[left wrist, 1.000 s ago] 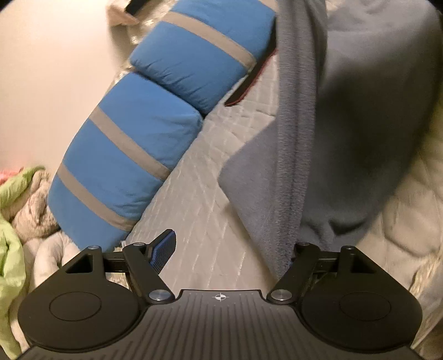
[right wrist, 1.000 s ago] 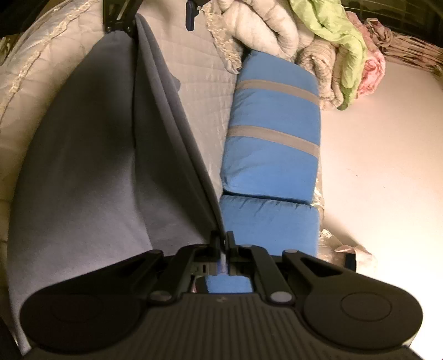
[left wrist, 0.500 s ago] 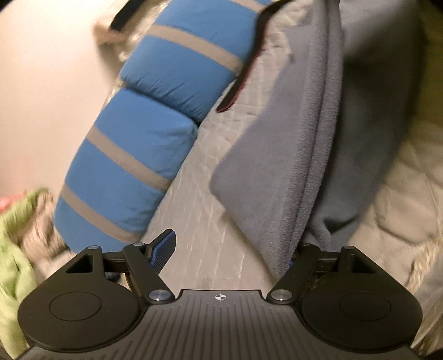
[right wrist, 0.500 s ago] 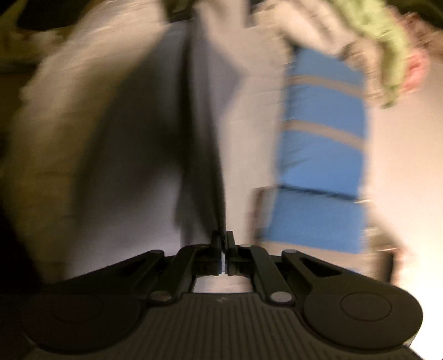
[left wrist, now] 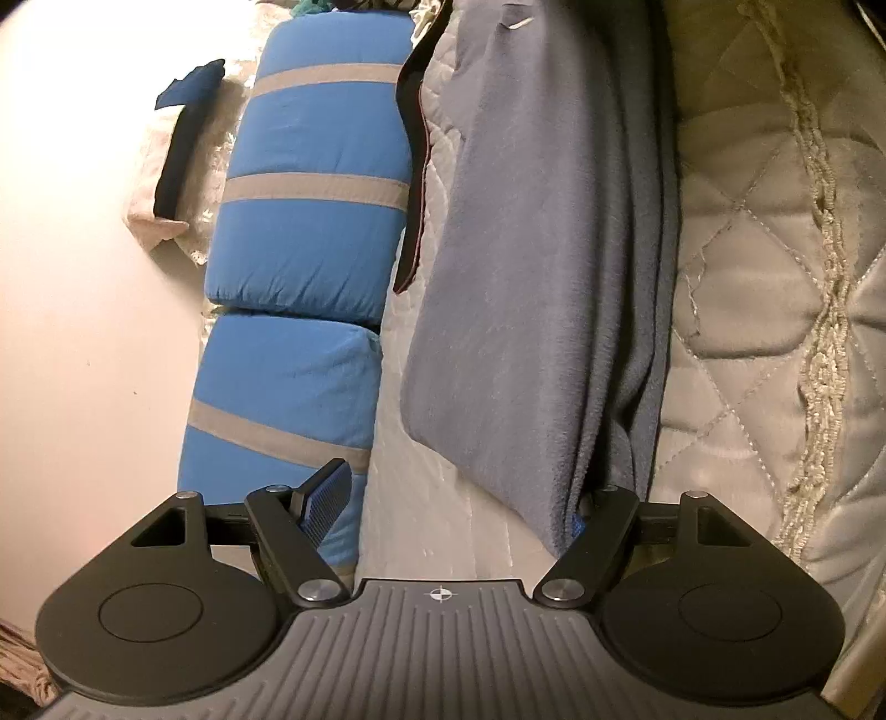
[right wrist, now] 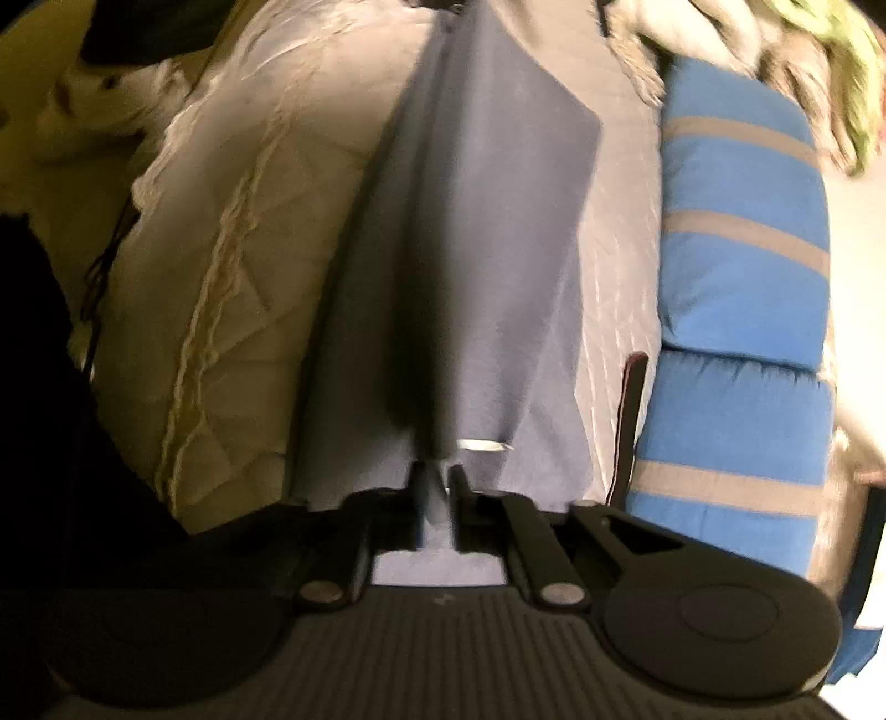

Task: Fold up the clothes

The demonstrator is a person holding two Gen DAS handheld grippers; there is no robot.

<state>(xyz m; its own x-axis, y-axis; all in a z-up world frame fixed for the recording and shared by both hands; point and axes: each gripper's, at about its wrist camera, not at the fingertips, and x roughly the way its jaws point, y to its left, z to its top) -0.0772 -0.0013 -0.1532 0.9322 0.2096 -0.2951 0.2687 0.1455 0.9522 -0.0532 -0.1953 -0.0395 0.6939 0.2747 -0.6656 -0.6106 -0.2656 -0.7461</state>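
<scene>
A grey-blue fleece garment [left wrist: 531,277] lies lengthwise on the quilted bed, folded in long layers. In the left wrist view my left gripper [left wrist: 448,498] is open; its left pad [left wrist: 326,493] is bare and the garment's near edge drapes over the right finger. In the right wrist view the garment [right wrist: 487,266] stretches away from my right gripper [right wrist: 434,487], whose jaws are nearly closed and pinch a ridge of the fabric by a small white label [right wrist: 482,444].
A blue cushion with grey stripes [left wrist: 310,232] runs along the bed beside the wall [left wrist: 83,277]. A dark strap [left wrist: 412,166] lies between the cushion and the garment. The cream quilt [left wrist: 775,277] has a braided trim. Crumpled clothes [right wrist: 775,50] are piled at the far end.
Both grippers swung round along the bed. The garment, which hung lifted between them, now lies lower and more stretched over the quilt. The right gripper still pinches it.
</scene>
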